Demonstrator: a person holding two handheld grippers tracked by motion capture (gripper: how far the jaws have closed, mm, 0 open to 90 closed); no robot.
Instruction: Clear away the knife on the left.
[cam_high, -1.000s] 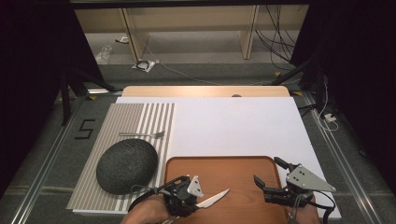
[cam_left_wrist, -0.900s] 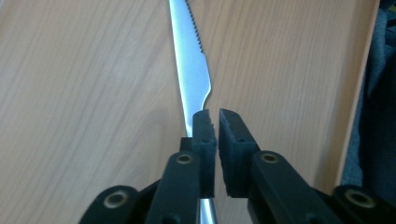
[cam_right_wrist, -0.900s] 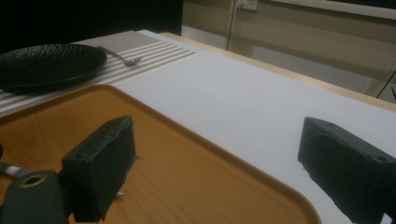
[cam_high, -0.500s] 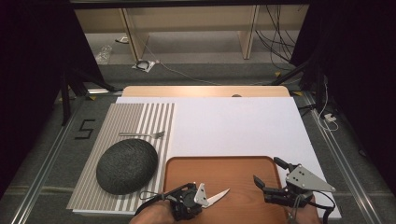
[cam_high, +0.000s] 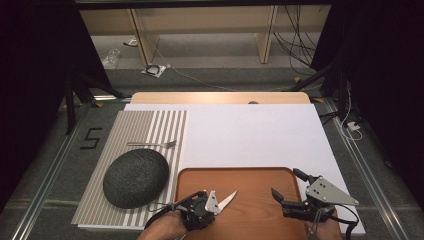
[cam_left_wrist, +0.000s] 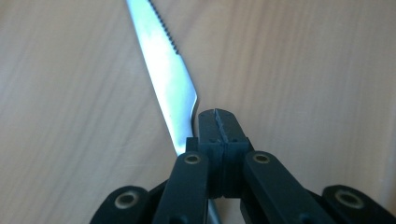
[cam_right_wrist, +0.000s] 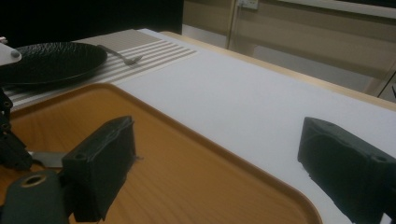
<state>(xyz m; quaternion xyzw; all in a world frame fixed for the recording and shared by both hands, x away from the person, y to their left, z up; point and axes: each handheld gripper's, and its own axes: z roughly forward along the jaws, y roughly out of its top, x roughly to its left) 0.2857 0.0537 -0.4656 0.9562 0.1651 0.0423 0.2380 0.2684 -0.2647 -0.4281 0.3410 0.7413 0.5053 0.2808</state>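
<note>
Left gripper (cam_high: 212, 204): jaws brought fully together on the handle end of the knife (cam_high: 227, 199), having just been closing. Right gripper (cam_high: 289, 192): jaws spread wide, nothing between them.

High view: knife seen sticking out ahead and to the right of the left gripper, blade over the wooden tray (cam_high: 250, 175), tip aimed toward the right gripper. Right gripper parked over the tray's right edge, well apart from the knife. Dark plate (cam_high: 135, 177) on the striped mat (cam_high: 150, 125) to the left of the left gripper; fork (cam_high: 152, 144) laid beyond the plate.

Left gripper view: jaws pressed shut; knife (cam_left_wrist: 166, 74) running up and away from them, serrated edge visible, tray wood behind. Handle gripped at the jaws' left side, slightly off-centre.

Right gripper view: empty jaws framing the tray (cam_right_wrist: 196, 140); plate (cam_right_wrist: 51, 60) and fork (cam_right_wrist: 122, 55) far off to their left.

Progress, judged: pick-up of the knife done. Whether it is lifted clear of the tray cannot be told. Left to do, most likely: carry it to the mat and set it beside the plate, opposite the fork.

Versus a second ago: left gripper and knife drawn slightly nearer the person; blade now raised more toward the right gripper. Right gripper unchanged.
</note>
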